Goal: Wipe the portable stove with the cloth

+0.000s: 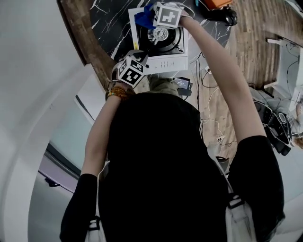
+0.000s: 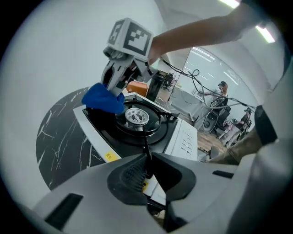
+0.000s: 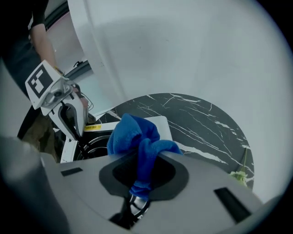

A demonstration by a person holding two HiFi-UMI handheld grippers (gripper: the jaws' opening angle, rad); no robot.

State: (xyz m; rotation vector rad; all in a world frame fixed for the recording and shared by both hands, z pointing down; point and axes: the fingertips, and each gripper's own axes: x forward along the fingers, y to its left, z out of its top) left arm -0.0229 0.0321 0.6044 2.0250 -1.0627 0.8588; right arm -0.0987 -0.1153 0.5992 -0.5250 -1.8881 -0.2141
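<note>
The portable stove (image 1: 165, 61) is white with a black top and a round burner (image 1: 161, 34), and it stands on a dark marble table. My right gripper (image 1: 149, 21) is over the stove's far left corner, shut on a bunched blue cloth (image 1: 143, 18). The cloth (image 3: 137, 141) bulges out past the jaws of the right gripper (image 3: 142, 178) and rests on the black top beside the burner (image 2: 136, 117). My left gripper (image 2: 147, 171) is at the stove's near edge, shut on a thin black prong of the pan support (image 2: 144, 141). The right gripper view shows the left gripper (image 3: 73, 130) standing at the stove's rim.
The round black marble table (image 2: 59, 132) has a wooden edge (image 1: 90, 42). An orange object (image 1: 218, 4) and a black item sit at its far side. Cables and equipment lie on the wooden floor (image 1: 246, 52) to the right. A white curved wall (image 1: 38, 94) is at left.
</note>
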